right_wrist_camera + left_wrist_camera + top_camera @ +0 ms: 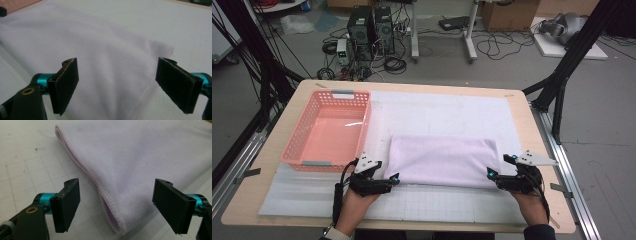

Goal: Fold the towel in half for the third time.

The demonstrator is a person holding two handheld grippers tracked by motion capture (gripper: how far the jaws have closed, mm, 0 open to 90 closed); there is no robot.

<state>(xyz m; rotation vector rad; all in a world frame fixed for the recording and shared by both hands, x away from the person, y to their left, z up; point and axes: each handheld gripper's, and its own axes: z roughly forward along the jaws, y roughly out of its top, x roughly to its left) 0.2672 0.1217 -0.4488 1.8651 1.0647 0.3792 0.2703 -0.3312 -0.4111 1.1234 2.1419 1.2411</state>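
High view: folded lilac towel (441, 161) was laid on the surface between left tongs (395, 178) and right tongs (490, 174), near corners just ahead of each. Both tongs were spread wide, nothing gripped. Corner pinch judged next: closing needed on both corners.

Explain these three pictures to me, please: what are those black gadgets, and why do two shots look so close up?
A person at a table holds a hand-worked two-jaw tool in each hand: the left gripper and the right gripper. The wide picture comes from a camera above the table. The two close ones come from small cameras riding on each tool, looking along its black jaws. On the white mat lies a folded pale lilac towel, with an empty pink basket to its left. Nothing is held: both tools' jaws stand open, each at a near corner of the towel.
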